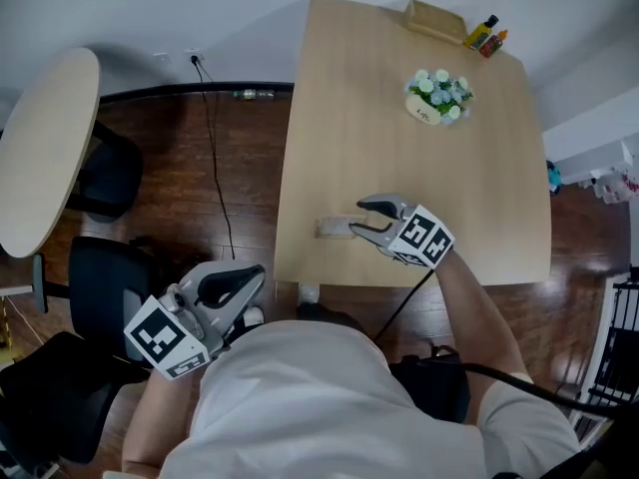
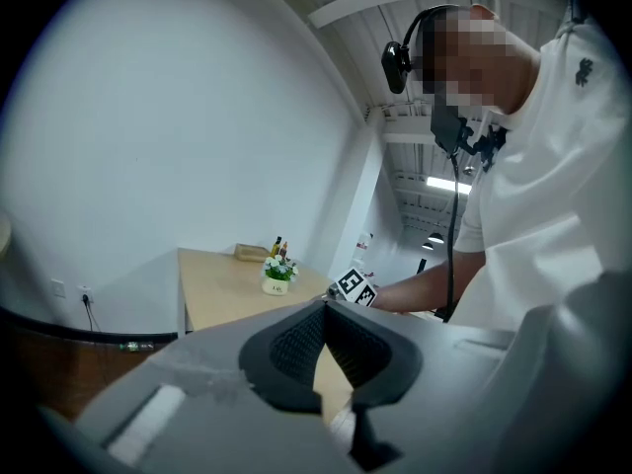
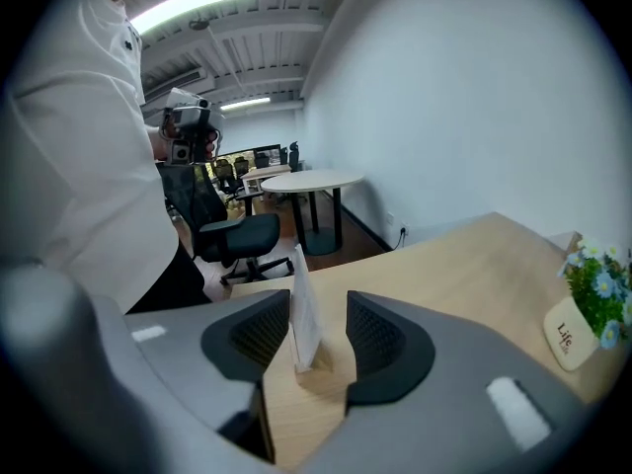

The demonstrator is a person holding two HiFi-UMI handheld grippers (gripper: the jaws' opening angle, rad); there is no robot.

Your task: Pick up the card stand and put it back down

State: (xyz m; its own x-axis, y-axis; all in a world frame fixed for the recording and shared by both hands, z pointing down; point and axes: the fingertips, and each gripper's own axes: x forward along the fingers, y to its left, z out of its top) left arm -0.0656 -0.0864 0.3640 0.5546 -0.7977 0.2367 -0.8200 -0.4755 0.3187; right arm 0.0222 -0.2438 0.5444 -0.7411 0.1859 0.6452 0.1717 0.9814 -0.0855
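Note:
The card stand (image 1: 334, 228) is a small wooden base with an upright clear card, standing near the front edge of the light wooden table (image 1: 479, 198). My right gripper (image 1: 357, 218) is open just to its right. In the right gripper view the card stand (image 3: 304, 324) rests on the table between the pads of my right gripper (image 3: 318, 309), with a gap on each side. My left gripper (image 1: 240, 285) hangs off the table's front left corner, over the floor. In its own view the left gripper (image 2: 324, 309) has its pad tips together and holds nothing.
A small pot of flowers (image 1: 437, 96) sits toward the table's far right. A wooden box (image 1: 434, 18) and two bottles (image 1: 484, 35) stand at the far edge. A round table (image 1: 45, 148), black chairs (image 1: 105, 287) and a floor cable (image 1: 215, 168) lie to the left.

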